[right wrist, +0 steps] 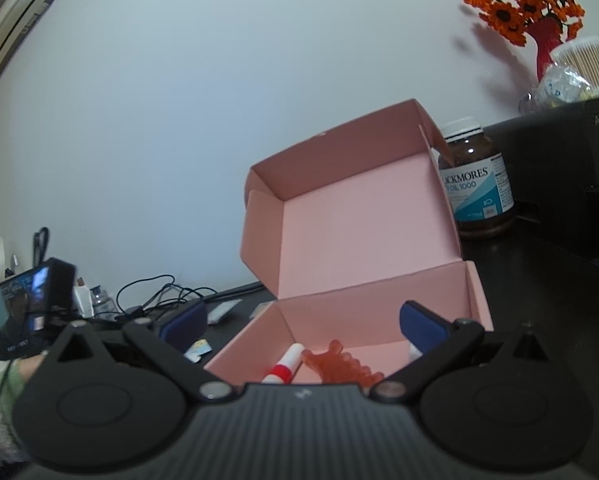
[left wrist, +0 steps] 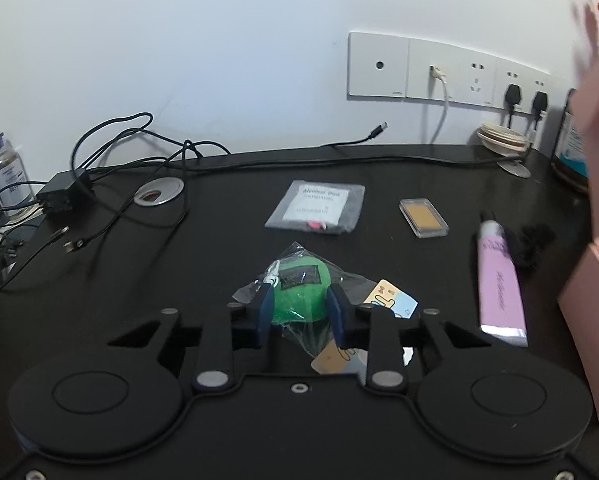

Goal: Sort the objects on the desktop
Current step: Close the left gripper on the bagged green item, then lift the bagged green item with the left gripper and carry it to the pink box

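Two jaws of left gripper [left wrist: 299,312] clamped on bagged green plush [left wrist: 301,294] at near edge of desk [left wrist: 219,216]; right gripper [right wrist: 301,326] jaws wide apart, empty, over open pink box [right wrist: 363,220]. Best lifted straight, firm on plush not loose wrap, then carried to box.

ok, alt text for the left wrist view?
The left gripper is shut on a green plush toy in a clear bag on a black desk. Beyond lie an alcohol-pad packet, a small clear case and a pink tube, with a pink box at the right edge.
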A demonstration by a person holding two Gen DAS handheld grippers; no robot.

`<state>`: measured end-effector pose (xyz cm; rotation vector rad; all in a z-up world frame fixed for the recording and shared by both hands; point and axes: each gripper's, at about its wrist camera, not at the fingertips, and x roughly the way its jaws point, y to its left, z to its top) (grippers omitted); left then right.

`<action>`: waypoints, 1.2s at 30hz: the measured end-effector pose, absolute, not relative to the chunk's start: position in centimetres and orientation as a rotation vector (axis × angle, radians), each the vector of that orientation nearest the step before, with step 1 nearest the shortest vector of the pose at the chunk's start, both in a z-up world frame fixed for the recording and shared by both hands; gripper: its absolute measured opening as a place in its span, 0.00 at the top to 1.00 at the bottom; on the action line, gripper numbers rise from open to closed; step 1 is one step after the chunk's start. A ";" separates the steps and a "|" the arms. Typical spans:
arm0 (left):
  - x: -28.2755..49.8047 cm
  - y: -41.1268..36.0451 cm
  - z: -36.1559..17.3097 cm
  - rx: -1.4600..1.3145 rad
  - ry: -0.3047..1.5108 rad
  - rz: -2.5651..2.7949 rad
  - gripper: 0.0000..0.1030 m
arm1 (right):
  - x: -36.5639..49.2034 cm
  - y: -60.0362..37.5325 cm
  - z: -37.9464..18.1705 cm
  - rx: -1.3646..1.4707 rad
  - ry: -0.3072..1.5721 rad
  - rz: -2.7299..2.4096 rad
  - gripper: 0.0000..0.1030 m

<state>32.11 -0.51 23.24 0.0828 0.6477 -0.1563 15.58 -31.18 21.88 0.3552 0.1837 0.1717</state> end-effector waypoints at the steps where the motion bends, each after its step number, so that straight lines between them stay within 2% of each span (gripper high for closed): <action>1: 31.5 -0.3 23.3 0.083 0.649 -0.166 0.73 | 15.6 -31.1 21.9 0.353 0.182 0.170 0.01; 10: 25.8 0.2 23.3 0.152 0.635 -0.282 0.74 | 15.3 -31.1 21.9 0.353 0.173 0.162 0.01; 16: 25.1 0.2 23.2 0.168 0.633 -0.289 0.69 | 15.3 -31.0 22.0 0.337 0.164 0.167 0.01; 17: 25.2 0.2 23.2 0.165 0.636 -0.285 0.61 | 15.2 -31.0 22.0 0.340 0.163 0.166 0.01; 18: 25.4 0.2 23.1 0.162 0.639 -0.282 0.47 | 15.2 -31.1 22.0 0.344 0.162 0.167 0.01; 20: 25.6 0.2 23.0 0.158 0.635 -0.272 0.32 | 15.2 -31.2 22.0 0.351 0.162 0.168 0.01; 30: 27.2 -0.2 22.7 0.206 0.622 -0.208 0.31 | 15.2 -31.4 21.9 0.361 0.158 0.179 0.01; 35: 27.6 -0.3 22.3 0.210 0.637 -0.216 0.42 | 15.2 -31.5 21.9 0.371 0.156 0.175 0.01; 36: 27.5 -0.3 22.4 0.213 0.633 -0.223 0.49 | 15.2 -31.5 21.9 0.372 0.156 0.175 0.01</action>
